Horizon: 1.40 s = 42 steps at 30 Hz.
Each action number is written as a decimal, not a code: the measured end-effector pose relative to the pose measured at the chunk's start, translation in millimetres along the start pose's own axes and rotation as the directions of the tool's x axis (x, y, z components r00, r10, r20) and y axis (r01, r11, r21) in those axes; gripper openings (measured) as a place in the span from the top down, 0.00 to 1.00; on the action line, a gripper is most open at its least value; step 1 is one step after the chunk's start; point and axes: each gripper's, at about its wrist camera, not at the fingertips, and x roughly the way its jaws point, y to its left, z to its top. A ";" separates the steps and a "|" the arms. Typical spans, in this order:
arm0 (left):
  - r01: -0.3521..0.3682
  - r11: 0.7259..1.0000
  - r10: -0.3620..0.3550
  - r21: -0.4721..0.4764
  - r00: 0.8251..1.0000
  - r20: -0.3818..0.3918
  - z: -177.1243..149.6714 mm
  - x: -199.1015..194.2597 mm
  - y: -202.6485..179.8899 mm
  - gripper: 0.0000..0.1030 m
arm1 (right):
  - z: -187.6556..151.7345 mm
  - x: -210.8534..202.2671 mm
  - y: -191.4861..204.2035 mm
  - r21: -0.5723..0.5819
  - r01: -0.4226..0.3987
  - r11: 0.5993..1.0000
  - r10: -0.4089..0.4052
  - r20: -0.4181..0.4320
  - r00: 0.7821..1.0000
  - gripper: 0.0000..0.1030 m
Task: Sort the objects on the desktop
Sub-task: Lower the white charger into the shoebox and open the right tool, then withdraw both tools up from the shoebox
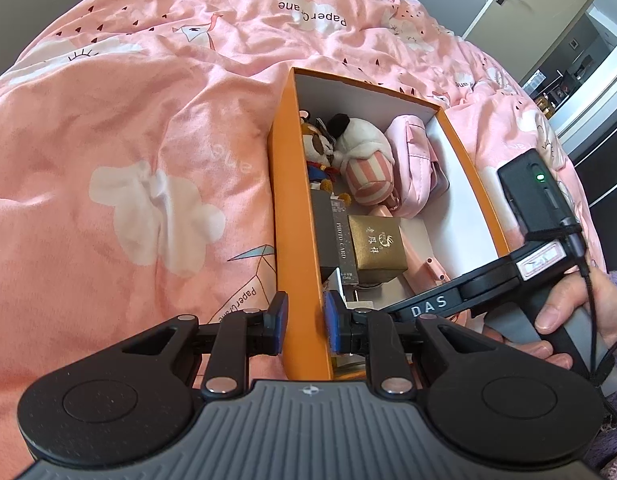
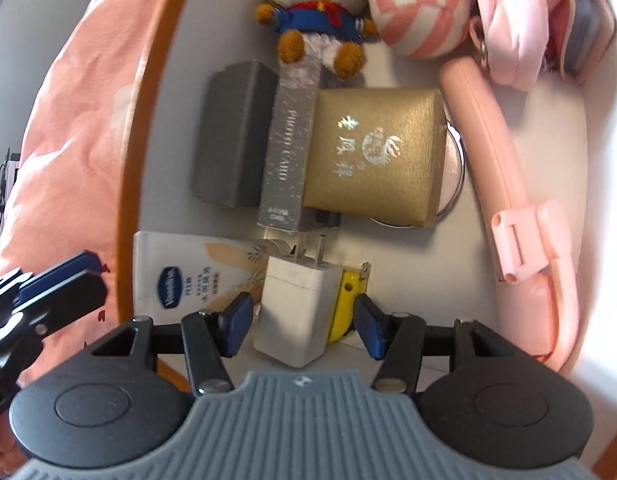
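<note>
An orange box (image 1: 296, 200) with a white inside lies on a pink bedspread. My left gripper (image 1: 306, 322) is shut on its left wall, one pad outside and one inside; its fingers (image 2: 60, 280) also show in the right wrist view. My right gripper (image 2: 304, 320) reaches down into the box, open. A white charger plug (image 2: 296, 312) with a yellow plug (image 2: 342, 312) against it stands between the pads, with thin gaps on both sides. The charger rests partly on a Vaseline packet (image 2: 176, 276).
Deeper in the box lie a gold box (image 2: 372, 152), a silver photo-card box (image 2: 288, 148), a grey box (image 2: 232, 136), a plush dog (image 2: 320, 32), a striped plush (image 2: 420, 12), a pink pouch (image 2: 520, 20) and a long pink case (image 2: 520, 220). A hand (image 1: 604, 312) holds the right gripper's handle.
</note>
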 end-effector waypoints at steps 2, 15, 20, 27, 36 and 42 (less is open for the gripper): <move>-0.011 1.000 0.010 0.010 1.000 0.006 -1.1 -1.2 -4.0 0.78 | -5.1 -9.9 5.8 -0.033 0.012 0.999 -0.011 0.033 0.999 0.43; -0.048 0.993 0.039 0.103 0.996 0.086 -11.1 -17.1 -46.8 0.76 | -81.6 -77.9 23.1 -0.199 0.204 0.958 -0.118 0.376 0.919 0.43; -0.080 0.989 0.064 0.124 0.990 0.129 -17.7 -20.7 -64.1 0.69 | -93.5 -92.0 24.4 -0.219 0.299 0.929 -0.153 0.509 0.847 0.43; -0.122 0.981 0.085 0.154 0.970 0.227 -27.6 -31.3 -85.4 0.48 | -122.6 -108.6 29.1 -0.168 0.396 0.903 -0.196 0.659 0.726 0.43; -0.200 0.961 0.122 0.191 0.927 0.356 -51.6 -24.3 -105.0 0.31 | -150.3 -105.2 19.6 -0.003 0.443 0.897 -0.292 0.747 0.597 0.43; -0.274 0.944 0.188 0.182 0.904 0.384 -62.9 -7.8 -105.3 0.30 | -161.5 -92.2 11.2 0.074 0.434 0.898 -0.327 0.772 0.546 0.41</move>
